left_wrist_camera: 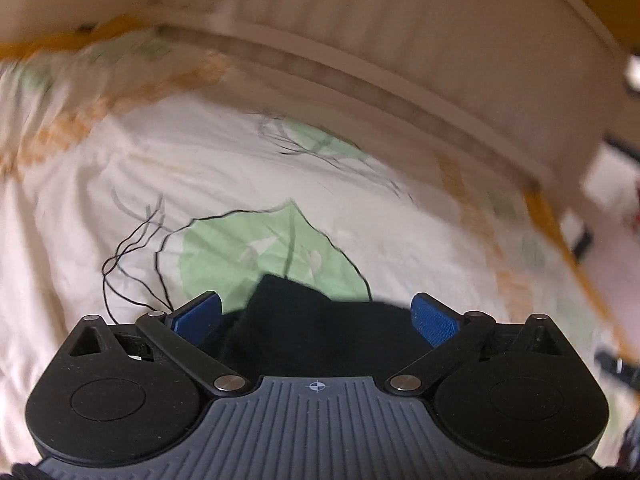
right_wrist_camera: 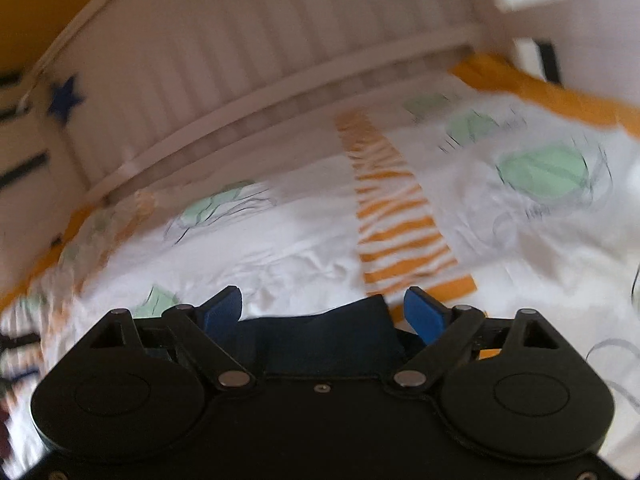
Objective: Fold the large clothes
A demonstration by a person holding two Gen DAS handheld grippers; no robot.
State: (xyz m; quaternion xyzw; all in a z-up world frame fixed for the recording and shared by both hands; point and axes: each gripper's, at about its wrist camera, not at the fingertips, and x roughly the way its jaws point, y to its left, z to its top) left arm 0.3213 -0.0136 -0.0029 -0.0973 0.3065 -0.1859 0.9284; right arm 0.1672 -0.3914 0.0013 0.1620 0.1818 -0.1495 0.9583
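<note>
Two grippers [left_wrist_camera: 316, 312] [right_wrist_camera: 322, 312] spread wide, one dark garment [left_wrist_camera: 312, 332] between

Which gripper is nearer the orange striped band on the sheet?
Right. The right gripper has the orange striped band just ahead of its fingertips. The left gripper faces a green leaf print, stripes only at the far edges.

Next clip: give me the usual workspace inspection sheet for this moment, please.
Surface: white bedsheet with green leaf prints and orange stripes, wrinkled.
Job's things: dark navy fabric garment, lying between both sets of blue pads, not pinched.
Clutter: nothing seen.
Grippers: left hand-held gripper open; right hand-held gripper open.
Cables: nothing seen.
Surroundings: white slatted bed frame beyond the sheet; blue star sticker on it; views blurred.
</note>
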